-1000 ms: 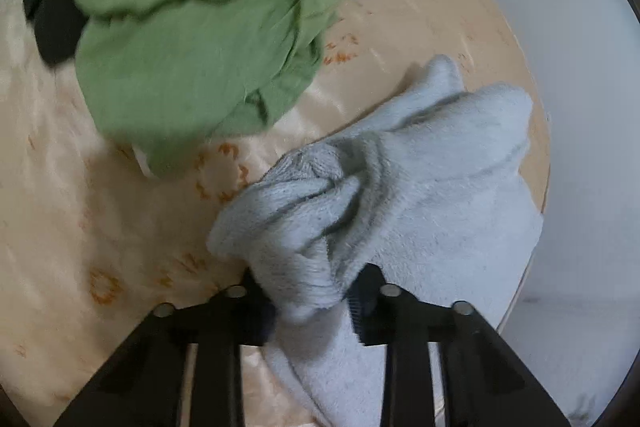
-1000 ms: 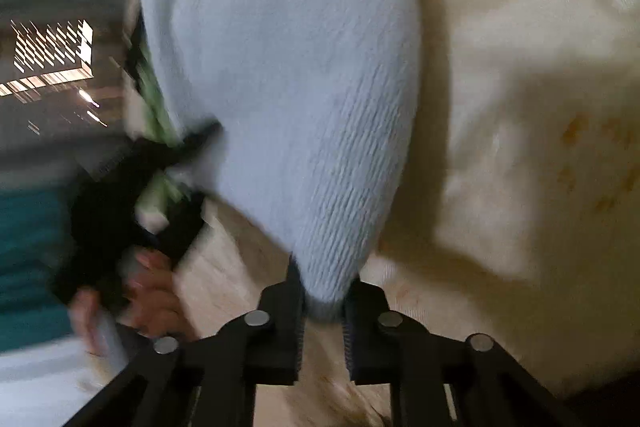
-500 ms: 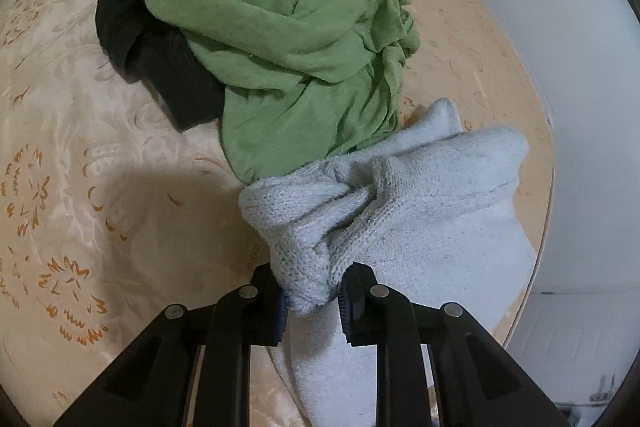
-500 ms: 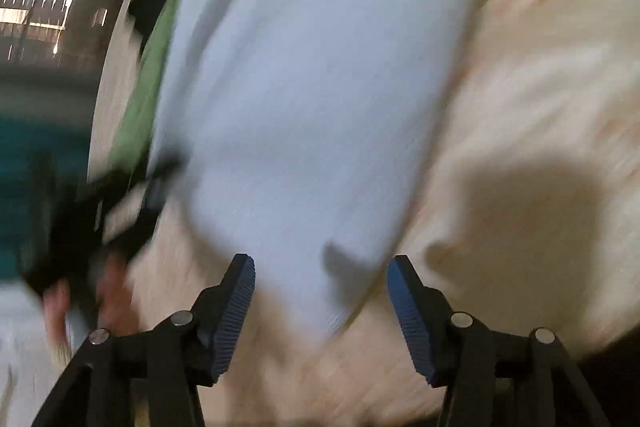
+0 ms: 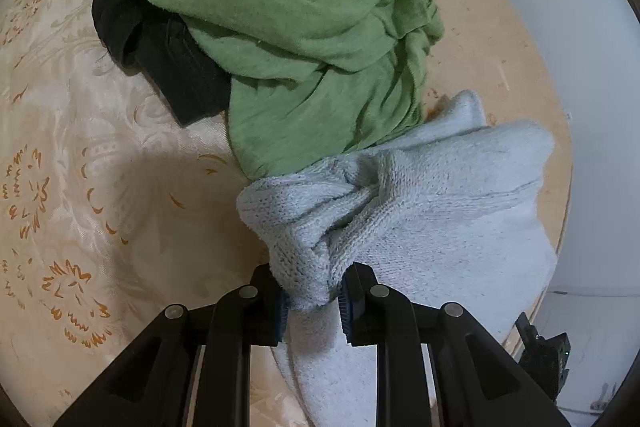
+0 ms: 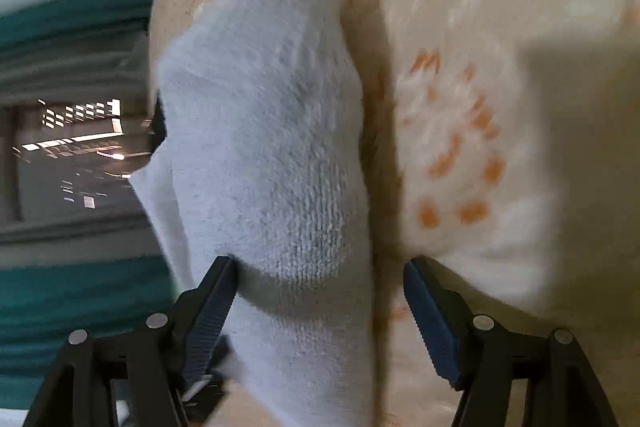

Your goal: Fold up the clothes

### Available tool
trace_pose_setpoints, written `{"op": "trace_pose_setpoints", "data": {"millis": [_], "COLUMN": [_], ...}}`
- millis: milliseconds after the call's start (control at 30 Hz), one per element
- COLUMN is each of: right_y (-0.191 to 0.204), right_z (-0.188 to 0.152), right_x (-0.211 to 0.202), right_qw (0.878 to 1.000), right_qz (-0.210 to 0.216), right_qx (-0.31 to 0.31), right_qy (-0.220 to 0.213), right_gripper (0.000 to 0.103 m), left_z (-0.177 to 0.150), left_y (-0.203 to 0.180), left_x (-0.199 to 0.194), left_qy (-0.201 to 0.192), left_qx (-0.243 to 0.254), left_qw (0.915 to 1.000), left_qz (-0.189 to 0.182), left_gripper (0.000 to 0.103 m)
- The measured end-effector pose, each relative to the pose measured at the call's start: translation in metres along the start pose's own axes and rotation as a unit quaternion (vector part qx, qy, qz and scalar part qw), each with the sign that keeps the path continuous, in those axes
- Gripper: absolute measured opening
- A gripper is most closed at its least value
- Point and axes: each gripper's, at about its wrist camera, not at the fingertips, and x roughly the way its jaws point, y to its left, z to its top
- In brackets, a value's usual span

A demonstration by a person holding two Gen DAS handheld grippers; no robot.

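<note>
The left gripper (image 5: 312,301) is still pinching a bunched corner of the pale blue towel (image 5: 432,211), which is lying at the table's (image 5: 480,27) edge toward four o'clock, touching the green garment (image 5: 288,23) heaped over a black one (image 5: 168,67) at twelve o'clock. The right gripper (image 6: 320,301), clamped on the towel's far end a second ago, is now opening its jaws, with cloth between but unpressed. That end is probably laid down, one fold placed.
</note>
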Motion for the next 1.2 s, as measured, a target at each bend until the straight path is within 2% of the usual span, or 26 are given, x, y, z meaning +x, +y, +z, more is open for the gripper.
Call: {"op": "trace_pose_setpoints", "data": {"millis": [67, 100, 133, 167, 233, 333, 400, 500, 567, 667, 700, 733, 800, 833, 867, 900, 933, 967, 1000, 1033, 1100, 1167, 1200], "right_y": [0.002, 0.007, 0.013, 0.023, 0.03, 0.038, 0.046, 0.067, 0.098, 0.151, 0.164, 0.176, 0.19, 0.19, 0.19, 0.19, 0.185, 0.18, 0.172, 0.167, 0.162, 0.164, 0.173], "right_z": [0.0, -0.002, -0.004, -0.008, -0.013, -0.051, -0.084, -0.131, -0.162, -0.218, -0.24, -0.263, -0.311, -0.331, -0.35, -0.368, -0.377, -0.385, -0.383, -0.376, -0.348, -0.318, -0.302], "right_x": [0.006, 0.007, 0.007, 0.006, -0.003, 0.003, 0.029, 0.082, 0.121, 0.179, 0.2, 0.22, 0.257, 0.272, 0.286, 0.3, 0.306, 0.312, 0.312, 0.309, 0.298, 0.285, 0.277], "right_qw": [1.0, 1.0, 1.0, 0.999, 0.998, 0.999, 0.998, 0.995, 0.988, 0.969, 0.962, 0.954, 0.931, 0.917, 0.902, 0.886, 0.874, 0.862, 0.861, 0.867, 0.887, 0.906, 0.915], "right_qz": [0.008, 0.009, 0.007, -0.014, -0.031, -0.045, -0.053, -0.051, -0.06, -0.06, -0.056, -0.052, -0.06, -0.066, -0.073, -0.08, -0.094, -0.107, -0.116, -0.117, -0.122, -0.114, -0.108], "right_qx": [0.006, -0.004, -0.016, -0.036, -0.04, -0.029, -0.022, -0.016, -0.067, -0.143, -0.156, -0.169, -0.201, -0.211, -0.222, -0.231, -0.235, -0.236, -0.221, -0.209, -0.192, -0.18, -0.189], "right_qy": [-0.011, -0.014, -0.017, -0.024, -0.025, -0.001, 0.024, 0.08, 0.124, 0.192, 0.218, 0.243, 0.298, 0.332, 0.364, 0.395, 0.416, 0.435, 0.444, 0.436, 0.403, 0.366, 0.341], "right_gripper": [0.065, 0.043, 0.036, 0.034, 0.031, 0.029, 0.029, 0.029, 0.028, 0.028, 0.028, 0.028, 0.025, 0.02, 0.019, 0.019, 0.024, 0.031, 0.044, 0.048, 0.053, 0.053, 0.053], "left_z": [0.002, 0.002, 0.003, 0.003, 0.004, 0.009, 0.016, 0.026, 0.022, 0.006, 0.004, -0.007, -0.023, -0.028, -0.038, -0.048, -0.057, -0.061, -0.061, -0.06, -0.06, -0.058, -0.055], "left_y": [-0.004, -0.003, -0.002, 0.0, 0.008, 0.028, 0.053, 0.12, 0.172, 0.253, 0.272, 0.306, 0.355, 0.371, 0.39, 0.408, 0.427, 0.435, 0.44, 0.444, 0.455, 0.451, 0.452], "left_x": [0.002, 0.001, 0.001, -0.001, -0.007, -0.024, -0.038, -0.075, -0.108, -0.163, -0.173, -0.195, -0.222, -0.231, -0.237, -0.243, -0.249, -0.246, -0.241, -0.236, -0.236, -0.234, -0.241], "left_qy": [0.001, 0.0, -0.001, -0.008, -0.031, -0.067, -0.083, -0.122, -0.15, -0.186, -0.197, -0.21, -0.224, -0.226, -0.226, -0.216, -0.203, -0.189, -0.18, -0.172, -0.158, -0.135, -0.125], "left_qx": [-0.001, -0.006, -0.011, -0.018, -0.031, -0.044, -0.067, -0.125, -0.161, -0.214, -0.234, -0.257, -0.3, -0.313, -0.333, -0.347, -0.36, -0.367, -0.368, -0.368, -0.37, -0.377, -0.369], "left_qw": [1.0, 1.0, 0.9999, 0.9998, 0.999, 0.9966, 0.994, 0.984, 0.974, 0.9539, 0.945, 0.9317, 0.907, 0.8991, 0.888, 0.8809, 0.8746, 0.8727, 0.8734, 0.8743, 0.8742, 0.8674, 0.8668], "left_qz": [0.003, 0.002, -0.001, -0.003, 0.002, 0.02, 0.024, 0.034, 0.056, 0.098, 0.116, 0.147, 0.194, 0.206, 0.222, 0.238, 0.254, 0.26, 0.263, 0.266, 0.272, 0.295, 0.312], "left_gripper": [0.021, 0.021, 0.021, 0.021, 0.02, 0.02, 0.019, 0.019, 0.019, 0.019, 0.019, 0.019, 0.019, 0.019, 0.019, 0.018, 0.018, 0.019, 0.019, 0.02, 0.022, 0.031, 0.032]}}
